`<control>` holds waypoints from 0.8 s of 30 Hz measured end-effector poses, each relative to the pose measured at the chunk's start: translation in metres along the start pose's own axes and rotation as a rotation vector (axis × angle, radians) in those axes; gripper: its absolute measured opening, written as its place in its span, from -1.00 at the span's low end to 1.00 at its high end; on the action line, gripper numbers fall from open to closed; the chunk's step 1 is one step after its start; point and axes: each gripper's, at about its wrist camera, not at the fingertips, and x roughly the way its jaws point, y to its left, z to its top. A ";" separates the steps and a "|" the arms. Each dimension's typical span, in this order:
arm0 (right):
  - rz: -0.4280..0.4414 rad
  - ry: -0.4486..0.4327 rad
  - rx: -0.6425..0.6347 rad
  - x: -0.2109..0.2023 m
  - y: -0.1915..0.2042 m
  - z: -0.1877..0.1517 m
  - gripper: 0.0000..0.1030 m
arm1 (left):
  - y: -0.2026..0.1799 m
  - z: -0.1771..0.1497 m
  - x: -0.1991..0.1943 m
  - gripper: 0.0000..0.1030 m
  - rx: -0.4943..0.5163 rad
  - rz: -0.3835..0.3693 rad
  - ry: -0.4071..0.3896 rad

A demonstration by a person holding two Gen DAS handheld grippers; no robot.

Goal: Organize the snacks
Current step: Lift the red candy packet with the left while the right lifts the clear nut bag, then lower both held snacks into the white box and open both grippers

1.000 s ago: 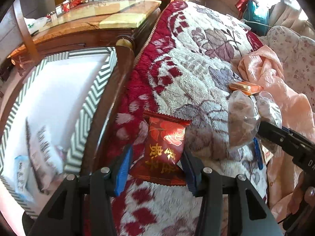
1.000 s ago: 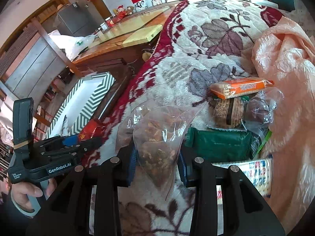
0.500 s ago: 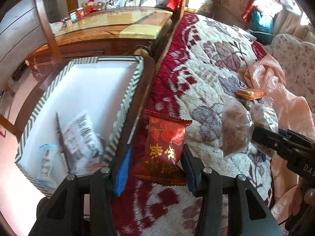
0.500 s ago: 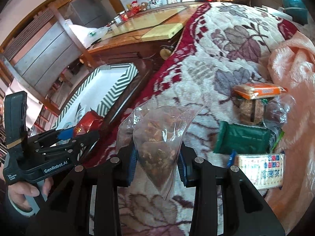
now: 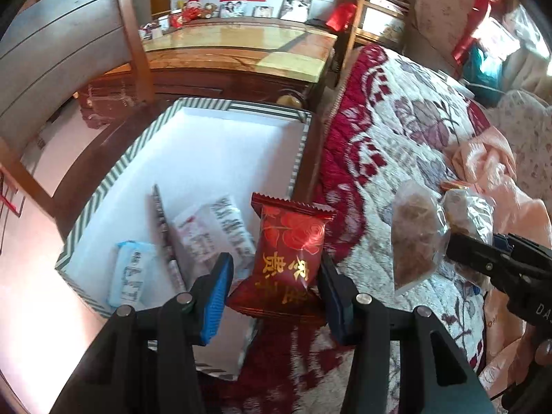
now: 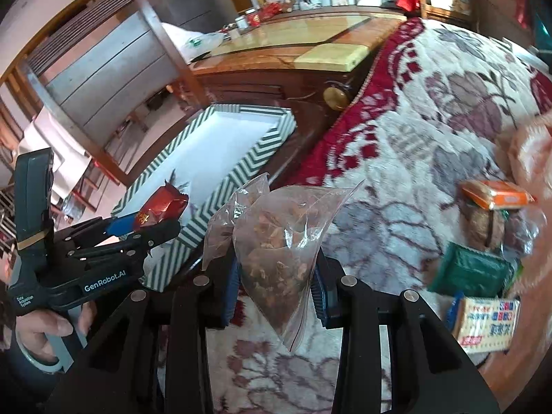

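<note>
Glossy red snack packet with gold characters (image 5: 288,258), clamped in the left gripper (image 5: 274,284) above the green-striped white box (image 5: 300,145) rim. Clear bag of brown pieces (image 6: 279,245), clamped in the right gripper (image 6: 274,291) over the floral red-and-cream blanket (image 6: 414,131); loose snack packs (image 6: 483,269) lie beside.

my bed wears a plush blanket (image 6: 431,131), red-bordered with mauve flowers. on its right side, near me, lie an orange packet (image 6: 496,196), a round brown cake in clear wrap (image 6: 483,224), a green packet (image 6: 469,270) and a pale printed packet (image 6: 486,321), all close together. a peach quilt (image 5: 490,158) is bunched along the far right edge.
</note>
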 end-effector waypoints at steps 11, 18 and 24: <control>0.031 0.034 -0.097 0.019 0.044 0.018 -0.33 | 0.041 0.001 -0.004 0.00 -0.082 0.035 -0.014; 0.054 0.063 -0.151 0.037 0.072 0.030 -0.33 | 0.066 -0.002 -0.003 0.00 -0.128 0.058 -0.010; 0.074 0.097 -0.191 0.058 0.091 0.042 -0.34 | 0.090 -0.003 0.002 0.00 -0.186 0.080 -0.006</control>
